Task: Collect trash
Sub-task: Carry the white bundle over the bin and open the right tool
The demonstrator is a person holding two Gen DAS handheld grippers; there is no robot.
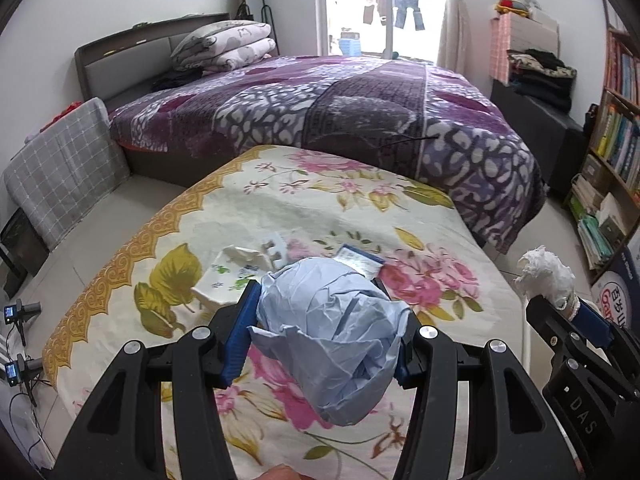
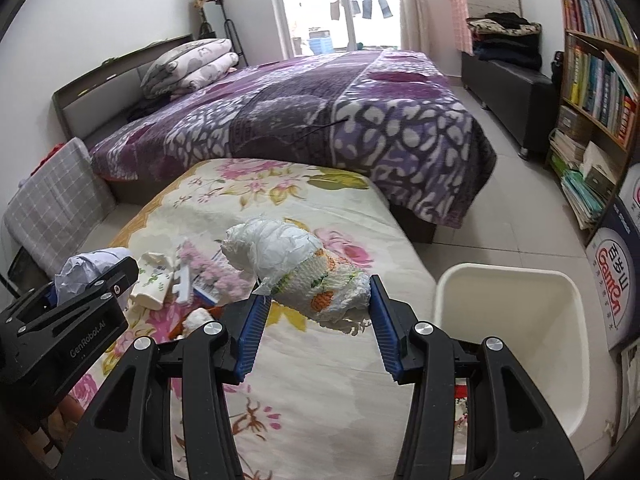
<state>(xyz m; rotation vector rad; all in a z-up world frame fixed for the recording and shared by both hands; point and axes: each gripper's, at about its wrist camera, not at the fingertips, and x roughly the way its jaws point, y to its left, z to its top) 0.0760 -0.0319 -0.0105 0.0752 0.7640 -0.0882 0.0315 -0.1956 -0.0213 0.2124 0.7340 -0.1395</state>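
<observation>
My left gripper is shut on a crumpled ball of pale blue paper, held above the floral sheet. My right gripper is shut on a rolled white diaper with orange print; in the left wrist view its white end shows at the right. Left of it in the right wrist view is the left gripper with the blue paper. More trash lies on the sheet: folded white wrappers, a blue-edged packet, small scraps. A white bin stands on the floor at the right.
A bed with a purple blanket lies behind the floral mattress. A bookshelf and a printed box stand along the right wall. A grey checked cushion leans at the left. Small cameras on tripods stand on the floor at the left.
</observation>
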